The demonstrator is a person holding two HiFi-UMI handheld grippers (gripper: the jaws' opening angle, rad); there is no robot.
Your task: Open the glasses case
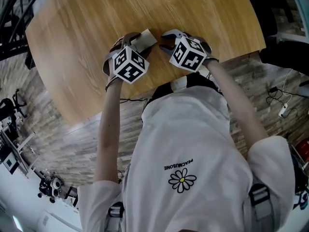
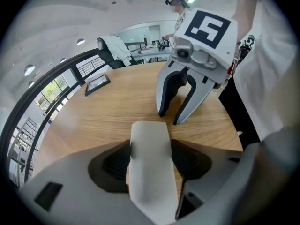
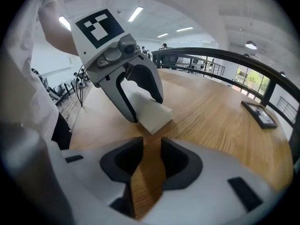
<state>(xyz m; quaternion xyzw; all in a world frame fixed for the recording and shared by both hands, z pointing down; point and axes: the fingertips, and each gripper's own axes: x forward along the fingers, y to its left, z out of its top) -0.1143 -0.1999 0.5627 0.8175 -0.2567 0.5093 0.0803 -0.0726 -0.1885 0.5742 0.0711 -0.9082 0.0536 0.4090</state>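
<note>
Left tongs (image 2: 151, 165) clamp the glasses case (image 2: 148, 139), long axis running along them; right tongs (image 3: 149, 161), wide and empty, stand just right.

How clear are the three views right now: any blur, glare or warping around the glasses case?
Head view: sharp, evenly lit, edges bowed; only one end of the glasses case shows. Left gripper view: heavy fisheye, dark corners, the case's near end soft where the left gripper clamps it. Right gripper view: same fisheye, bright ceiling lights, no glare on the table, case crisp.
</note>
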